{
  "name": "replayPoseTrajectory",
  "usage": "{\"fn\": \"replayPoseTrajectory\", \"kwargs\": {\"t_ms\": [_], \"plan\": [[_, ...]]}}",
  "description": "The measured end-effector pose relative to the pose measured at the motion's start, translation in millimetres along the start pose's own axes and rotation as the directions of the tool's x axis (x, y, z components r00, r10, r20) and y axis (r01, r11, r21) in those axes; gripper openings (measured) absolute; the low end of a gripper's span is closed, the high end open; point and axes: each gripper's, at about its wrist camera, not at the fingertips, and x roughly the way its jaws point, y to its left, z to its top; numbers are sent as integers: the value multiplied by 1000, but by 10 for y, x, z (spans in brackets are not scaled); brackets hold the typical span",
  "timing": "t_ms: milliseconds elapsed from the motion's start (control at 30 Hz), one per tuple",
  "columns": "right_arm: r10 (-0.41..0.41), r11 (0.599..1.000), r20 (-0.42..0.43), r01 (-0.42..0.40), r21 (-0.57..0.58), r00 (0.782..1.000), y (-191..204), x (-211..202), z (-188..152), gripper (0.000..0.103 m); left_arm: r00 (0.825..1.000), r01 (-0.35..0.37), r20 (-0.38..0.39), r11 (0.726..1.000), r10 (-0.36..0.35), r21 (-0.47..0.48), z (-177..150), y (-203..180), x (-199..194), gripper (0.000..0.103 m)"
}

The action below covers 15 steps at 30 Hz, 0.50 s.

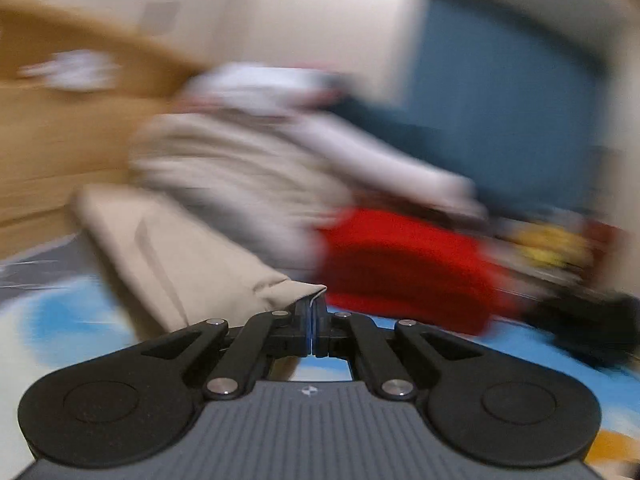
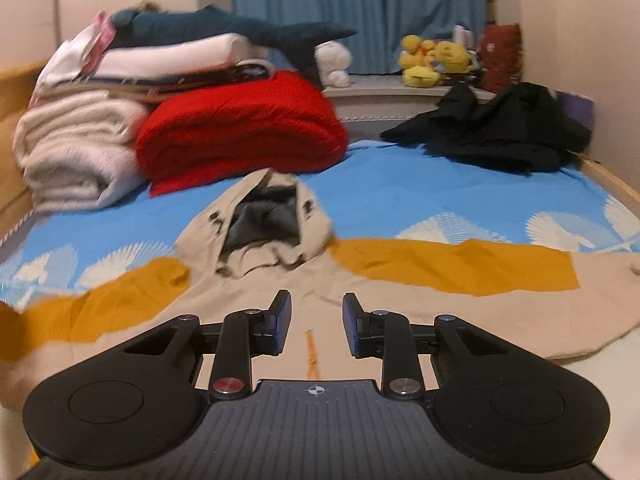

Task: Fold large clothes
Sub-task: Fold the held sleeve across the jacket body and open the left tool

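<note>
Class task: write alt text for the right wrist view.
An open right gripper hovers over a beige hooded jacket with mustard panels, spread on a blue patterned bedsheet. Behind lie a folded red blanket, stacked bedding and dark clothes.

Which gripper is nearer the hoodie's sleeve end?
Left. The left gripper has its jaws shut on the sleeve edge. The right gripper hangs open above the hoodie chest, below the hood, gripping nothing.

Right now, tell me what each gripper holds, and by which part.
Left gripper pinches the beige hooded jacket by a fabric edge. Right gripper holds nothing.
</note>
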Motion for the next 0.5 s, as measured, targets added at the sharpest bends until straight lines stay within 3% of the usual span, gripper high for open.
{"fn": "replayPoseTrajectory", "kwargs": {"t_ms": [33,67,100,133,167,200,267,300,367,433,467,500], "plan": [[0,1000,3,0,20,1000,-70,-29,24,29,993,118,-25,993,-117,21,-77,-472,-45,1],[-4,999,6,4,34,1000,-135,-57,45,29,971,229,-75,973,-226,37,-196,-892,-68,8],[-14,999,9,13,47,1000,-212,-82,66,30,931,341,-154,939,-331,41,-346,-1272,-66,17],[-24,998,13,23,62,1000,-275,-96,76,30,867,449,-257,893,-426,37,-513,-1594,-61,36],[-34,996,12,33,86,999,-360,-103,83,30,821,505,-331,862,-466,38,-646,-1809,-94,37],[-40,993,2,39,113,999,-438,-104,91,31,805,518,-363,854,-469,46,-721,-1923,-168,37],[-40,983,-24,44,176,999,-599,-97,105,32,815,491,-368,871,-447,30,-723,-1874,-334,38],[-35,977,-38,42,211,999,-690,-94,114,32,831,454,-369,891,-416,19,-691,-1767,-393,38],[-25,966,-53,38,257,998,-811,-85,118,32,892,319,-351,947,-286,39,-637,-1496,-493,38],[-14,959,-63,31,281,998,-895,-43,95,32,936,168,-324,984,-141,58,-673,-1160,-468,38],[-11,956,-76,33,293,997,-928,-8,80,32,945,99,-318,993,-73,66,-768,-997,-414,38],[-4,948,-93,33,315,996,-980,47,50,30,941,39,-338,996,-10,79,-837,-848,-308,38]]}}
